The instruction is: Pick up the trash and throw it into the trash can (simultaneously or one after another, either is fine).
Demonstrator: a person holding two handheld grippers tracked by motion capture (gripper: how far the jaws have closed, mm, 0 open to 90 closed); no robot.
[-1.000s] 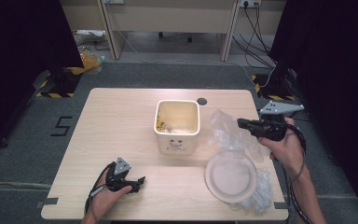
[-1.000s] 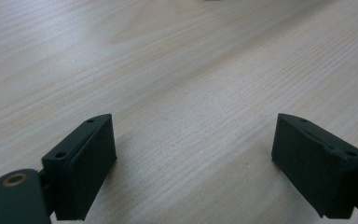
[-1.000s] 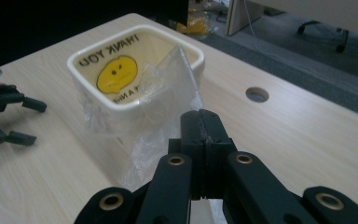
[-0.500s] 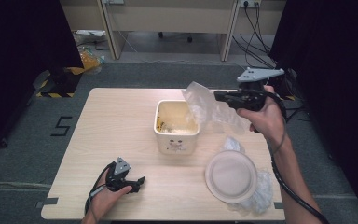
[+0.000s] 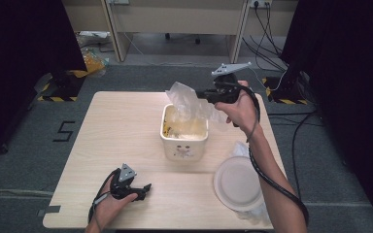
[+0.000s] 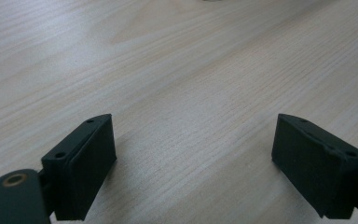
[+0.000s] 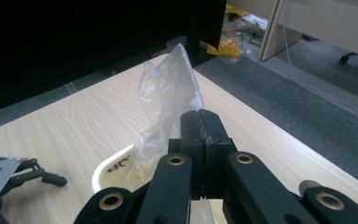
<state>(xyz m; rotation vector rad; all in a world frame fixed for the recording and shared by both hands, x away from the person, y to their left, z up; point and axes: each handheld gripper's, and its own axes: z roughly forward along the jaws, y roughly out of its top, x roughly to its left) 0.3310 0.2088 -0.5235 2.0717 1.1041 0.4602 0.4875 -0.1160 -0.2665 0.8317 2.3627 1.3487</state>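
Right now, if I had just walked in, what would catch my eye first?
Most striking is the crumpled clear plastic bag held up over the white tub in the middle of the wooden table, pinched in the shut right gripper. Near the table's front right lies a round white lid. At the front left, the left gripper rests open on the wood.

The counter (image 5: 126, 136) is pale wood with fine grain. The tub (image 5: 184, 141) is cream with dark dots on its front. The bag (image 7: 170, 100) is clear. The plate (image 5: 237, 183) is white. Each hand-held gripper is black.
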